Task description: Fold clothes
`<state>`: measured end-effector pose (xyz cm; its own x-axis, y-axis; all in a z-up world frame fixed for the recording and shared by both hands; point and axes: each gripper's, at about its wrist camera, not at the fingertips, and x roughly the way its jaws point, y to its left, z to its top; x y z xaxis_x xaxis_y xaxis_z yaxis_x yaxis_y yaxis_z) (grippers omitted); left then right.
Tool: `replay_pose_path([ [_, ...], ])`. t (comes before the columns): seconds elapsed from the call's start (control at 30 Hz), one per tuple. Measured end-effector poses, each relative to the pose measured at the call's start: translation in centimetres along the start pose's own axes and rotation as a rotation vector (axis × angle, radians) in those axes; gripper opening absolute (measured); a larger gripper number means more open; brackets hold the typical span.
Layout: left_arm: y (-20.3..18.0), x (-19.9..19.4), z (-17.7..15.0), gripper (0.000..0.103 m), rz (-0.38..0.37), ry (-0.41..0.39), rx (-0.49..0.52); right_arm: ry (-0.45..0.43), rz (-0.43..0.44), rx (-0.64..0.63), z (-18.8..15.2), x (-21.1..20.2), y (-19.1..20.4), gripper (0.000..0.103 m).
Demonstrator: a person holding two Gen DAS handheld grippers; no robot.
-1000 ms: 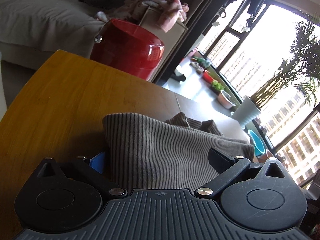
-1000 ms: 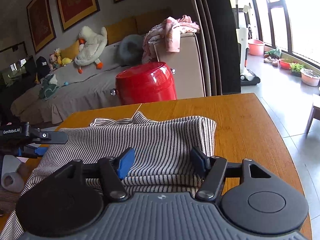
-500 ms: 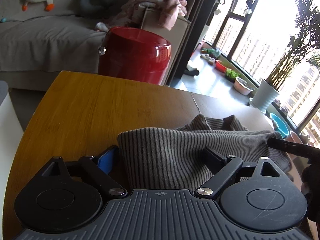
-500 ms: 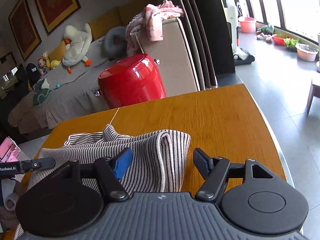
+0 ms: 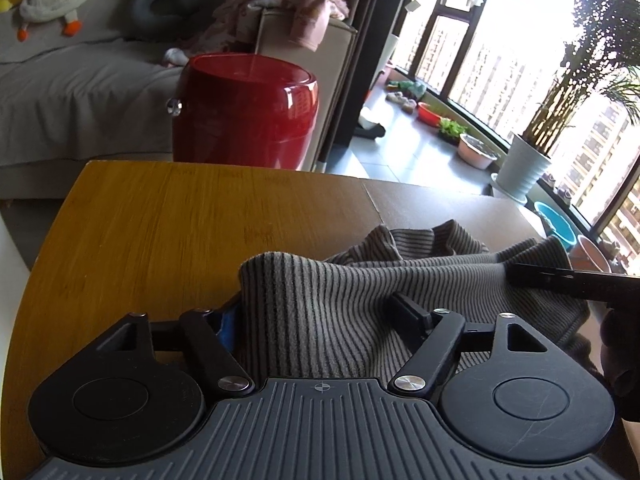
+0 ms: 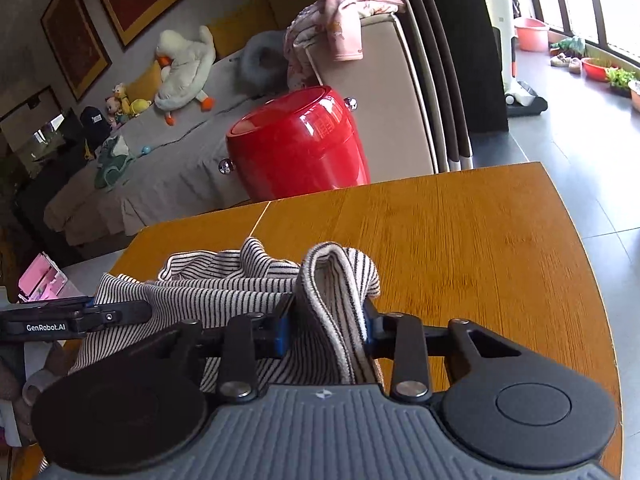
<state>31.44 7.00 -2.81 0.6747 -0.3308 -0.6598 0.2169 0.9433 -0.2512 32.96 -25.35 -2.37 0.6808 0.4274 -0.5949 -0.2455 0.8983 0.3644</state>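
Observation:
A grey-and-black striped garment (image 5: 340,304) lies bunched on the wooden table (image 5: 160,220). My left gripper (image 5: 318,316) straddles its left fold and its jaws are closing. The blue left pad (image 5: 228,322) touches the fold's edge, and the right finger (image 5: 408,312) rests on the cloth. In the right wrist view the garment (image 6: 224,296) has a raised corner fold. My right gripper (image 6: 326,330) is closing on that fold, and both pads squeeze it. A finger of the right gripper (image 5: 560,280) reaches in from the right of the left wrist view. The left gripper (image 6: 80,316) shows at the left edge of the right wrist view.
A glossy red drum stool (image 6: 300,144) stands just past the table's far edge, beside a grey sofa (image 6: 168,160) with plush toys and pink clothes (image 6: 340,20) on its arm. Bare tabletop (image 6: 460,232) stretches to the right. A potted plant (image 5: 520,168) stands by the windows.
The right jaws have narrowed from wide around the garment's corner to pinching a bunched fold. The left jaws have narrowed around the left fold. The right gripper's finger has come into the left wrist view.

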Motion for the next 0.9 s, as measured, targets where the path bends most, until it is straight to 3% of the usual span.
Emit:
replay_pose_path([
  [0.03,-0.2,0.3,0.4,0.064,-0.002,0.008,0.000,-0.011,-0.004,-0.011,0.4,-0.2,0.3,0.026],
  [0.13,-0.6,-0.7,1.5,0.035,0.000,-0.013,-0.008,-0.091,0.019,-0.092,1.2,-4.0,2.2,0.024],
  [0.2,-1.2,-3.3,1.6,0.029,-0.019,-0.065,0.017,-0.148,0.050,-0.151,0.9,-7.9,3.6,0.024],
  [0.37,-2.5,-12.5,-2.1,0.027,-0.104,-0.196,0.067,-0.235,0.070,-0.312,-3.7,-17.4,6.9,0.024],
  [0.47,-2.6,-16.6,-5.9,0.027,-0.137,-0.213,0.060,-0.231,0.046,-0.434,-8.3,-20.7,8.8,0.024],
  [0.57,-2.5,-18.7,-10.3,0.027,-0.129,-0.169,0.049,-0.179,0.019,-0.521,-12.9,-22.2,10.1,0.025],
  [0.73,-1.5,-19.3,-15.9,0.030,-0.117,-0.053,-0.011,-0.067,-0.037,-0.543,-19.0,-22.7,10.0,0.028],
  [0.9,-1.2,-20.3,-18.0,0.041,-0.123,-0.006,-0.009,-0.018,-0.078,-0.485,-20.9,-24.9,8.3,0.032],
])
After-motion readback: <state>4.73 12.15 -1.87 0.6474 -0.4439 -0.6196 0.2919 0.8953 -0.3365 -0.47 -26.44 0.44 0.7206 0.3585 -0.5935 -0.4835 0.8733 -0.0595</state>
